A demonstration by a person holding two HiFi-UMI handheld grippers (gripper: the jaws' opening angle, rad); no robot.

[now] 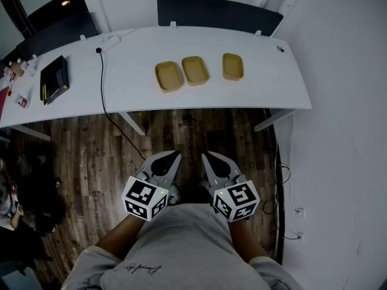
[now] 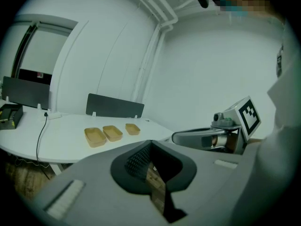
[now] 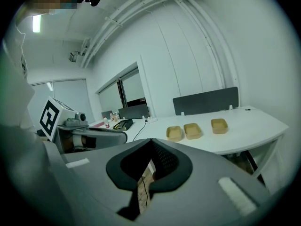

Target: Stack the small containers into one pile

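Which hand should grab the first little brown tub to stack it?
Probably the right, though it's close. The left gripper and right gripper both hang shut and empty, well short of the white table. The lone tan rectangular tub sits apart on the right gripper's side; the other two tubs sit together.

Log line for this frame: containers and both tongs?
stage: not started | left container, middle container, right container: in a row on table, unstacked | left tongs: shut, empty | right tongs: shut, empty
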